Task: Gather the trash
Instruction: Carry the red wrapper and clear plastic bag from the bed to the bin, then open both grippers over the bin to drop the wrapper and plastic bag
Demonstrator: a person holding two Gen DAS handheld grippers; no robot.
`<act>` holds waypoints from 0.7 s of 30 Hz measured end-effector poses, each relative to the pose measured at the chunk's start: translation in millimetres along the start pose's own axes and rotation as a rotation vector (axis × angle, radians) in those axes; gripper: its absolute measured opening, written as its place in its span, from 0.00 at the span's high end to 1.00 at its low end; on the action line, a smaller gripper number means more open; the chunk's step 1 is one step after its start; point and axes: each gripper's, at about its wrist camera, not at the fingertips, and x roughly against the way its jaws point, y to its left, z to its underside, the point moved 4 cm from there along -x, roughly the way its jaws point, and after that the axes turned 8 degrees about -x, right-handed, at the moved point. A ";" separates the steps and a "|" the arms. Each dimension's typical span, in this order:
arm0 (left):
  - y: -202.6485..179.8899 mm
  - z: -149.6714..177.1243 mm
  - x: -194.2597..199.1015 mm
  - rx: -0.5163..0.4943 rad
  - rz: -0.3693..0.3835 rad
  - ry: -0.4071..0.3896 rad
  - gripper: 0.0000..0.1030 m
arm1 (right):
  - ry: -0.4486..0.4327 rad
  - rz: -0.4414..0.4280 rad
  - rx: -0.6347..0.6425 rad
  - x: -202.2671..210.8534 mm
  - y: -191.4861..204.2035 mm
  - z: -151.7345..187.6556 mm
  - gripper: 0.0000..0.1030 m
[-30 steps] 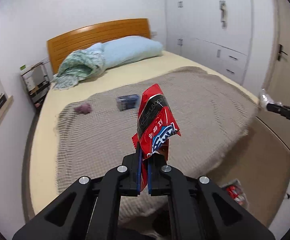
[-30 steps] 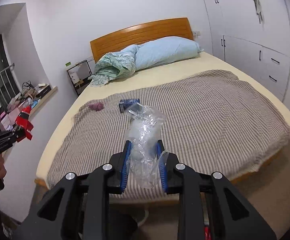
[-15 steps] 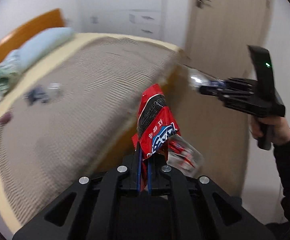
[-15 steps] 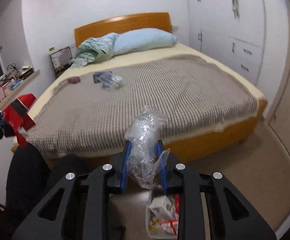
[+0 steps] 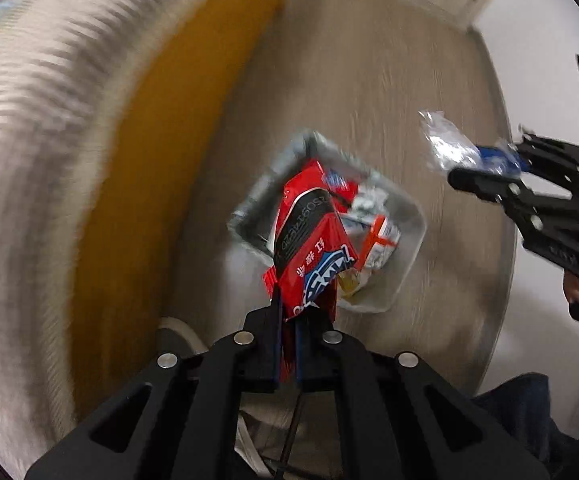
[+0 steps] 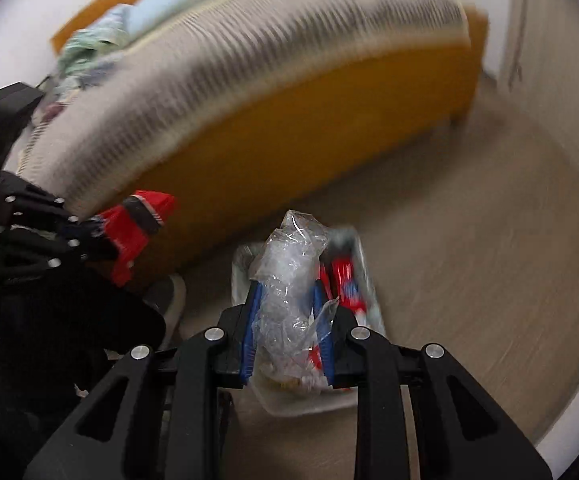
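Left gripper (image 5: 287, 316): pinching the red wrapper (image 5: 309, 236), held right over the bin (image 5: 409, 216) so it can drop in.
Right gripper (image 6: 289, 312): squeezing the clear plastic (image 6: 289, 276), also above the bin.
Bin: on the floor (image 5: 369, 80) by the bed (image 6: 289, 112), some trash inside.
In the way: nothing seen.

Both wrist cams look down over floor by bed; share the trash bin (image 5: 405, 216) (image 6: 363, 264), close below.
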 end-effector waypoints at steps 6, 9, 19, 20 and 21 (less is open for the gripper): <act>17.9 -30.6 -104.6 -0.001 -0.021 0.105 0.98 | 0.132 0.002 -0.011 -81.0 -2.2 15.5 0.75; 29.5 -37.3 -122.8 0.019 -0.064 0.149 0.98 | 0.166 -0.039 0.000 -118.2 18.3 3.6 0.75; 81.6 -39.5 -111.3 0.113 -0.096 0.122 0.98 | 0.340 -0.082 -0.069 -234.5 38.0 0.2 0.76; 78.1 -39.7 -114.2 0.107 -0.083 0.126 0.98 | 0.345 -0.086 -0.076 -232.9 34.6 7.3 0.76; 70.0 -41.4 -118.3 0.093 -0.060 0.129 0.98 | 0.332 -0.102 -0.097 -224.8 30.1 14.5 0.76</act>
